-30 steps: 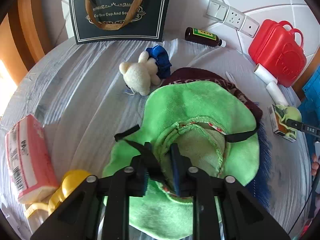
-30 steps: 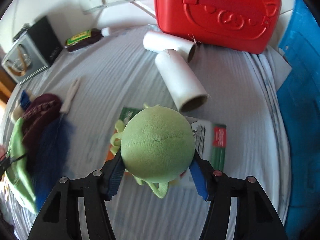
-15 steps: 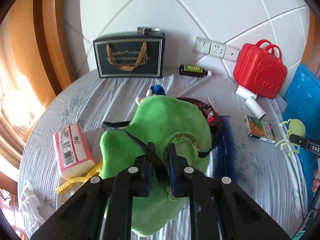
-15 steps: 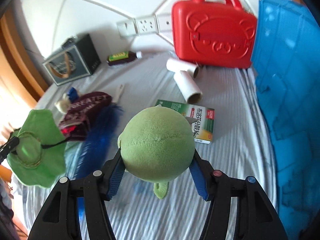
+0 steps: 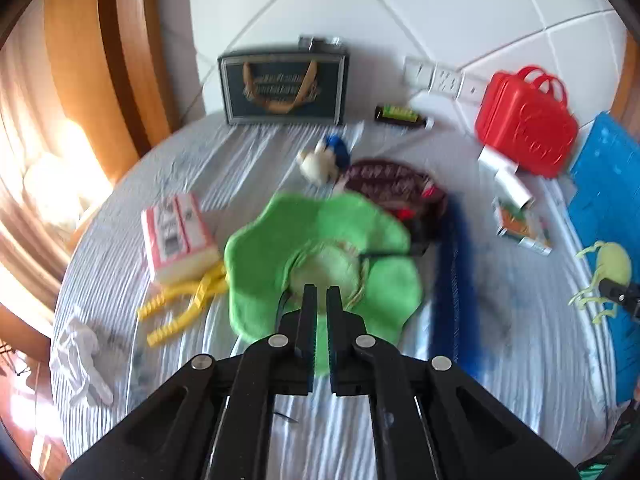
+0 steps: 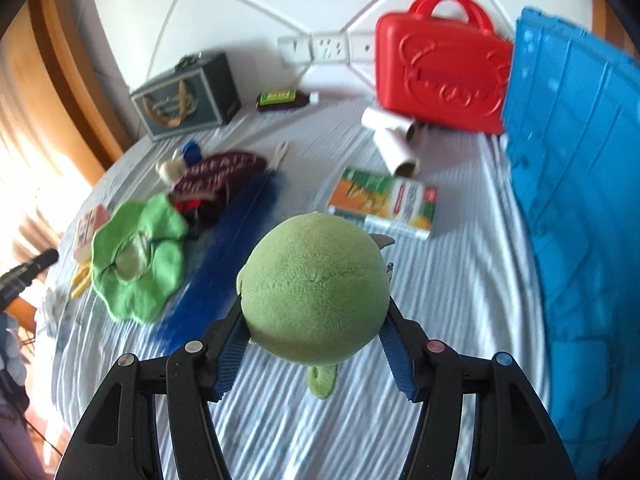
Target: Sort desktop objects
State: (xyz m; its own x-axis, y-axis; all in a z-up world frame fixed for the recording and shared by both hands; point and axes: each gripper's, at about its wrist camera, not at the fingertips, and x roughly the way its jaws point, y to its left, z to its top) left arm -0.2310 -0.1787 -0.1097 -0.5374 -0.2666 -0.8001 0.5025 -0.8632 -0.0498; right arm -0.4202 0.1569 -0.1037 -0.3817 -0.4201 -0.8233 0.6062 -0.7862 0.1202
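Both grippers have lifted off the table: the left gripper pinches the green hat, the right gripper clamps the plush ball, ready for sorting.

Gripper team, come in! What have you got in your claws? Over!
Right gripper shut on green plush toy, held in the air. Left gripper shut over green hat; grip on it unclear. Medicine box, cardboard tubes lie ahead.
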